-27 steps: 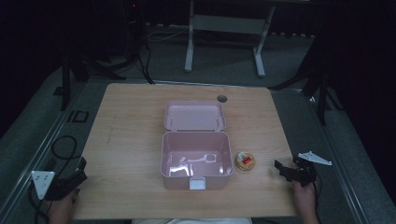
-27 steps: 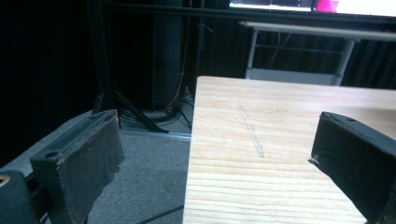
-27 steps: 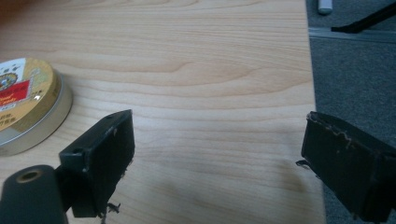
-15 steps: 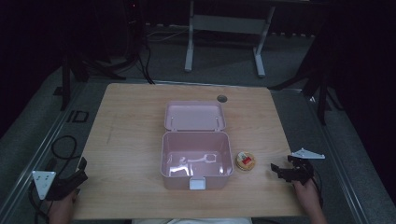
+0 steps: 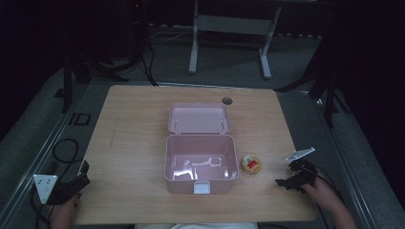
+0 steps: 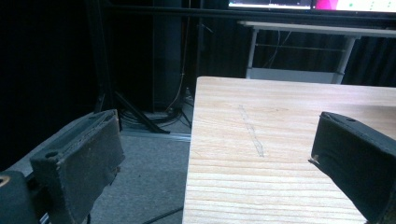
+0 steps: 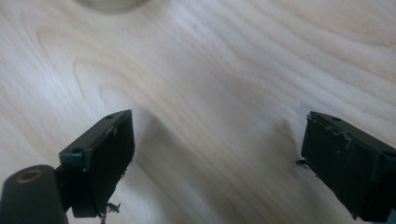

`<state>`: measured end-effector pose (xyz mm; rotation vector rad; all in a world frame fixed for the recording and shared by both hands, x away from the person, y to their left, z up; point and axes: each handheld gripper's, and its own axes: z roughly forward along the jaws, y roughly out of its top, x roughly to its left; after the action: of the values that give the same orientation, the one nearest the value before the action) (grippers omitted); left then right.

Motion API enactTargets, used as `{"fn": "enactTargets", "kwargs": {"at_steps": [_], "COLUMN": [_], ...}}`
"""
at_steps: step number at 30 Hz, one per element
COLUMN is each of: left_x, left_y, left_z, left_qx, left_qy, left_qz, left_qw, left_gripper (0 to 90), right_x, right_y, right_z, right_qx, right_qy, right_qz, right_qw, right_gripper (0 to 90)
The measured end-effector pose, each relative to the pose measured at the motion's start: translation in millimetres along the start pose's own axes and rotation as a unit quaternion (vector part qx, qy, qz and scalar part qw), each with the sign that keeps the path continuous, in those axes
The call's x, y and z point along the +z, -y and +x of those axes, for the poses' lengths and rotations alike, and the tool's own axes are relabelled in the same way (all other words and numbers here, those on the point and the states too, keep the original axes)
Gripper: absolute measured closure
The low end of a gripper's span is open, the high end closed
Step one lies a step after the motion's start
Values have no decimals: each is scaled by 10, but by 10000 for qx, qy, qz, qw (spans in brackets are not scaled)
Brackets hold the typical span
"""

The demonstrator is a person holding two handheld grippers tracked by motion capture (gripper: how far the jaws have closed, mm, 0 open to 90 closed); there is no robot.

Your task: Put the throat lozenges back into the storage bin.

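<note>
From above, the right gripper (image 5: 285,182) is hovering near the small round snack (image 5: 250,164), which is sitting beside the open pink lunchbox (image 5: 201,162). In its own view its jaws are gaping wide and empty, the snack cut off at the top edge. The left gripper (image 6: 215,154) is also spreading wide and empty over the table (image 6: 280,121) edge.

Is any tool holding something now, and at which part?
Nothing is held: left tool and right tool are both open with only table between their jaws.

Bare table (image 5: 129,143) lies between my left gripper (image 5: 81,179) and the open box (image 5: 200,162); my right gripper (image 5: 286,181) has bare wood before the snack (image 5: 250,164) (just beside that box).
</note>
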<state>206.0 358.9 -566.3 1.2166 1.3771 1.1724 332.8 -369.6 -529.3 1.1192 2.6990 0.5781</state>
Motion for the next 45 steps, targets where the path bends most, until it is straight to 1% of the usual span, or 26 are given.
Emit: {"fn": "enactTargets", "kwargs": {"at_steps": [3,5,6,7,8,10,11,12,14,15,16,17,18,19,20,21,22,25,28,30,33,36,38,39,45], "left_x": [2,4,4,2,2,1,2,2,1,1,0,-1,-2,-2,-3,-3,-3,-1,-3,-3,-3,-2,-1,-2,-2], "left_y": [-1,0,0,0,-1,0,0,0,0,1,1,1,2,2,2,2,2,2,2,2,2,2,2,2,2], "left_z": [-2,-9,-9,-15,-14,-12,-12,-12,-12,-12,-11,-10,-9,-9,-10,-12,-14,-16,-15,-15,-16,-16,-15,-15,-16], "left_qx": [19,34,34,71,82,79,65,57,58,58,42,35,28,28,47,59,65,78,74,75,76,72,74,77,82], "left_qy": [11,0,0,3,5,9,13,8,8,7,4,-4,-11,-11,-12,-6,-4,4,0,2,3,-2,4,6,12], "left_qz": [13,0,0,3,11,9,4,3,-1,-7,-13,-20,-26,-26,-17,-15,-20,-17,-23,-22,-25,-22,-19,-17,-20], "left_qw": [10000,10000,10000,10000,10000,10000,10000,10000,10000,10000,10000,10000,10000,10000,10000,10000,10000,10000,10000,10000,10000,10000,10000,10000,10000], "left_gripper": [25,25,25,25,25,25,25,25,25,25,25,25,25,25,25,25,25,25,25,25,25,25,25,25,25], "right_x": [-39,-71,-71,-89,-126,-141,-146,-147,-146,-144,-143,-137,-135,-135,-136,-144,-150,-176,-189,-192,-195,-198,-213,-224,-329], "right_y": [-41,-65,-65,-76,-99,-116,-125,-134,-155,-163,-171,-180,-185,-185,-193,-215,-227,-272,-308,-343,-389,-438,-485,-506,-742], "right_z": [11,15,15,11,-1,1,11,19,43,58,72,75,74,74,74,66,59,43,47,48,44,49,72,81,155], "right_qx": [-145,-229,-229,-269,-261,-307,-357,-427,-529,-609,-628,-646,-691,-691,-741,-751,-734,-661,-733,-740,-688,-677,-755,-776,-1128], "right_qy": [-68,-57,-57,-67,-145,-217,-241,-261,-292,-321,-380,-459,-502,-502,-518,-425,-392,-341,-318,-321,-341,-374,-332,-330,-284], "right_qz": [349,604,604,711,916,1140,1284,1424,1767,1962,2167,2402,2541,2541,2689,2847,2882,2881,2920,2895,2856,2880,2905,2902,2608], "right_qw": [9993,9979,9979,9971,9953,9928,9908,9885,9824,9781,9735,9675,9634,9634,9589,9547,9540,9547,9531,9538,9553,9545,9533,9532,9584], "right_gripper": [93,93,93,93,93,93,93,93,93,93,93,93,93,93,93,93,93,93,93,93,93,93,93,93,93]}}
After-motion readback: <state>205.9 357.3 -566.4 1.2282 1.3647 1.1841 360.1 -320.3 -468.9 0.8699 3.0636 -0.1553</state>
